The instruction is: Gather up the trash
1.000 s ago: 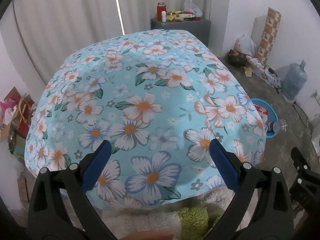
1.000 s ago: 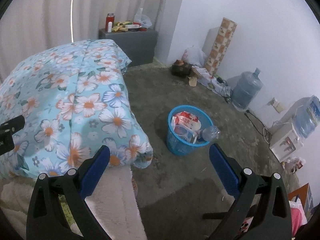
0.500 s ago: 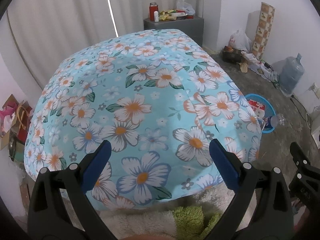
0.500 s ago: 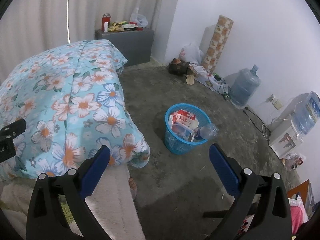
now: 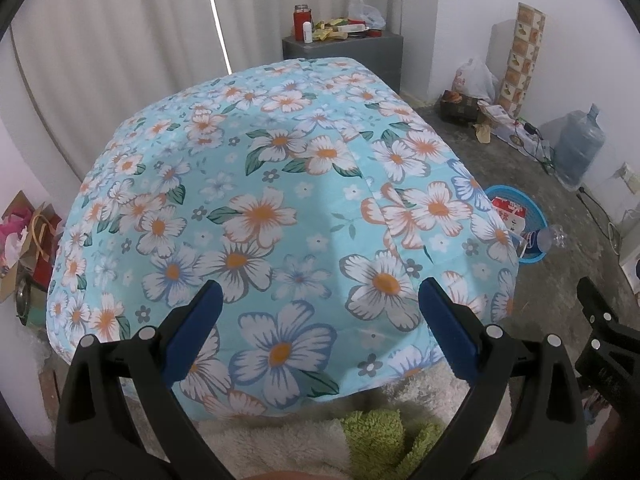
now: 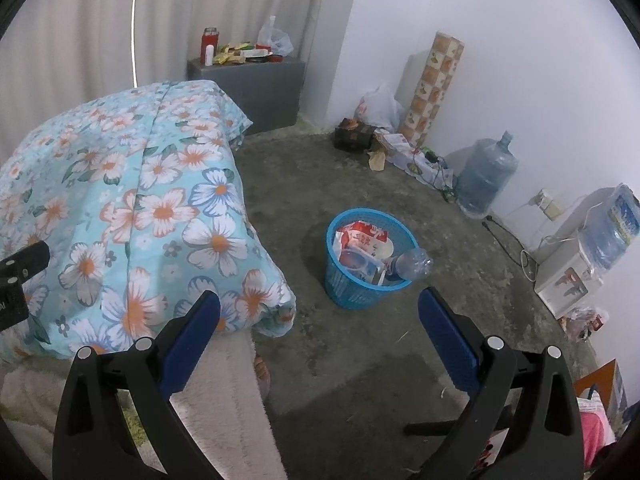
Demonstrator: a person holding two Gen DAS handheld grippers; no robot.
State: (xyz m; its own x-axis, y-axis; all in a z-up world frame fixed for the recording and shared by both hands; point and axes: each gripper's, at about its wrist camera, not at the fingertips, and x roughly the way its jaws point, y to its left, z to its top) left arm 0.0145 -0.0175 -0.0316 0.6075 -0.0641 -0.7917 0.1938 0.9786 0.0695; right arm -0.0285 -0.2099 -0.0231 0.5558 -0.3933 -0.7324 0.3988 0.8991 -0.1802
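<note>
A blue mesh wastebasket (image 6: 362,286) stands on the concrete floor, holding a red-and-white carton (image 6: 366,240), a clear cup and a plastic bottle (image 6: 410,263) that sticks out over its rim. In the left wrist view the wastebasket (image 5: 532,222) peeks out behind the bed's right edge. My right gripper (image 6: 319,326) hovers open above the floor, short of the basket, with nothing between its fingers. My left gripper (image 5: 318,322) is open and empty over the flowered bedspread (image 5: 276,216).
A grey cabinet (image 6: 260,88) with a red jar, wrappers and a plastic bag stands by the curtain. Along the right wall are a water jug (image 6: 486,180), a tiled column (image 6: 434,88), bags, cables and a dispenser (image 6: 576,276). A white fluffy rug (image 6: 224,396) lies below.
Both grippers have drawn back and risen slightly, so the bed and basket look a little smaller and farther. Both stay open and empty.
</note>
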